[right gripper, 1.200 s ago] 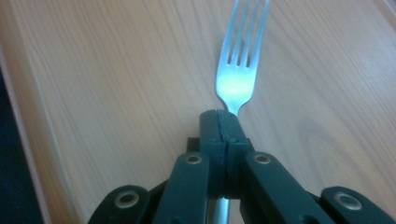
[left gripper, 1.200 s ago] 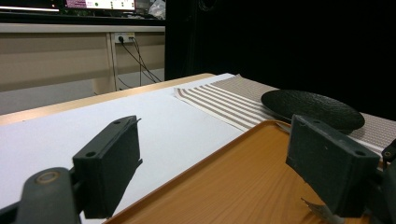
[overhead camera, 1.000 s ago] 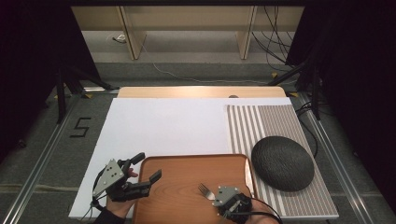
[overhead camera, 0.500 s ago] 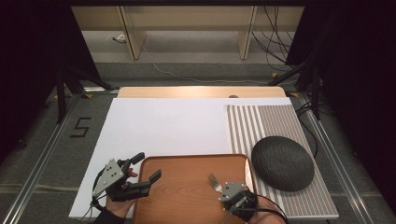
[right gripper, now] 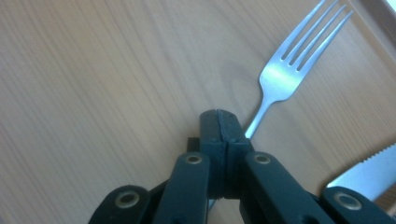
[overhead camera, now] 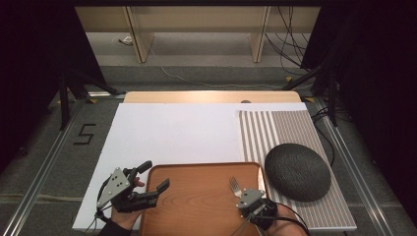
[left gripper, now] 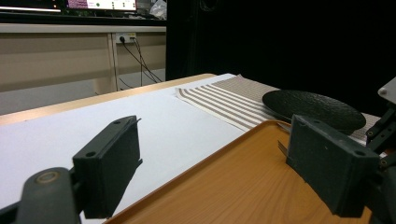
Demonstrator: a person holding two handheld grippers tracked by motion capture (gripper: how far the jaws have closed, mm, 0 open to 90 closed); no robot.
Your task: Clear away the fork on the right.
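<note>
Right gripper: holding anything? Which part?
Yes. The right gripper is shut on the fork, clamped on its handle just below the neck, above the wooden tray. The left gripper is open, empty.

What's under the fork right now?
The wooden tray lies under the fork. The right gripper, jaws shut on the handle, covers the rest of it, so I cannot tell whether the fork is touching the tray. A knife blade lies beside.

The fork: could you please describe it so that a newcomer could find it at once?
Find the wooden tray at the table's near edge. At its right end the right gripper is shut on the fork. Unlike the serrated knife beside it, it has four tines.
</note>
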